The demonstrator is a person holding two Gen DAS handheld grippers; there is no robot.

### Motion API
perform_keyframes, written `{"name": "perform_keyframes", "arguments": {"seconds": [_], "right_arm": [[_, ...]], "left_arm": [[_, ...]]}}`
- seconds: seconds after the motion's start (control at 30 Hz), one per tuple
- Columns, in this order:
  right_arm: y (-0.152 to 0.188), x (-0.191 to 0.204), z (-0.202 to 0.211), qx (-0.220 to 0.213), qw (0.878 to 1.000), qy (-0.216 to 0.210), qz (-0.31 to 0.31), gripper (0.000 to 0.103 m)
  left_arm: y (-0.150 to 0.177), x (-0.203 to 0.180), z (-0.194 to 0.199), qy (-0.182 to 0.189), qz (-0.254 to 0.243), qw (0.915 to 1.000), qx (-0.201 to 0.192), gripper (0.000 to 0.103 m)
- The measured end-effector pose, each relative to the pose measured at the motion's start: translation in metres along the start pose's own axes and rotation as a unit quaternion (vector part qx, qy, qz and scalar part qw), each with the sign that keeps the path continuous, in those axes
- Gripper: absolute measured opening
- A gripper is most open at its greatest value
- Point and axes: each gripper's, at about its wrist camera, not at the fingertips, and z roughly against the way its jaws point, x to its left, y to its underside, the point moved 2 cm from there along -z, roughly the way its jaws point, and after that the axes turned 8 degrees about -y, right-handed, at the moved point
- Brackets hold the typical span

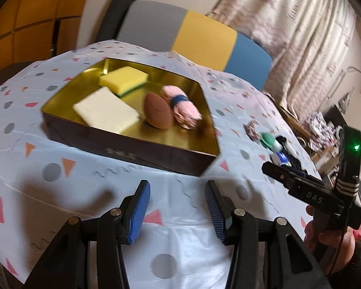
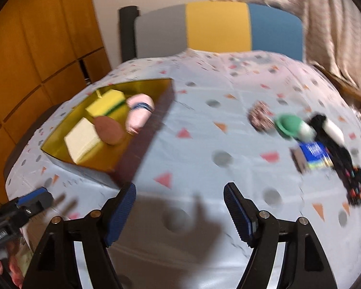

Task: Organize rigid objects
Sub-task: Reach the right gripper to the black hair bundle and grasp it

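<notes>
The left gripper (image 1: pixel 177 213) hovers over the patterned tabletop (image 1: pixel 187 245), its blue fingers (image 1: pixel 138 210) partly apart and empty. The right gripper (image 2: pixel 180 213) stands wider – nothing between its fingers (image 2: pixel 237 213). The gold-lined box (image 1: pixel 122 144) holds two sponges, a brown egg-shaped piece and a pink bundle (blurred). A green cap (image 2: pixel 286 124), blue packet (image 2: pixel 312 154) and black item lie well apart on the cloth at right.

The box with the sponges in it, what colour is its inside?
Shiny gold inside the box, with dark brown outer walls; the left wrist view shows it best.
</notes>
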Motion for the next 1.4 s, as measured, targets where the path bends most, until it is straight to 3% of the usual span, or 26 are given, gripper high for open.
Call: {"name": "perform_keyframes", "arguments": {"seconds": [0.37,0.53,0.83,1.03,1.3,1.37,1.4], "right_arm": [[0.059,-0.1,0.035,0.003,0.995,0.062,-0.08,0.076],[0.066,-0.146,0.054,-0.015,0.99,0.092,-0.109,0.076],[0.015,-0.23,0.068,-0.039,0.979,0.182,-0.083,0.076],[-0.027,-0.276,0.037,0.002,0.976,0.208,-0.059,0.077],[-0.032,-0.294,-0.001,0.034,0.979,0.192,-0.055,0.076],[-0.029,-0.295,-0.006,0.037,0.979,0.19,-0.057,0.072],[-0.026,-0.296,-0.008,0.037,0.98,0.184,-0.063,0.065]], "left_arm": [[0.025,-0.069,-0.019,0.035,-0.076,0.9954,0.046,0.048],[0.032,-0.092,-0.028,0.05,-0.094,0.9922,0.065,0.048],[0.034,-0.119,-0.038,0.058,-0.11,0.9887,0.084,0.048],[0.032,-0.124,-0.037,0.048,-0.118,0.9882,0.085,0.048],[0.032,-0.131,-0.04,0.041,-0.129,0.9869,0.088,0.048],[0.033,-0.135,-0.042,0.041,-0.134,0.9859,0.091,0.048],[0.034,-0.138,-0.044,0.041,-0.137,0.9853,0.094,0.048]]}}
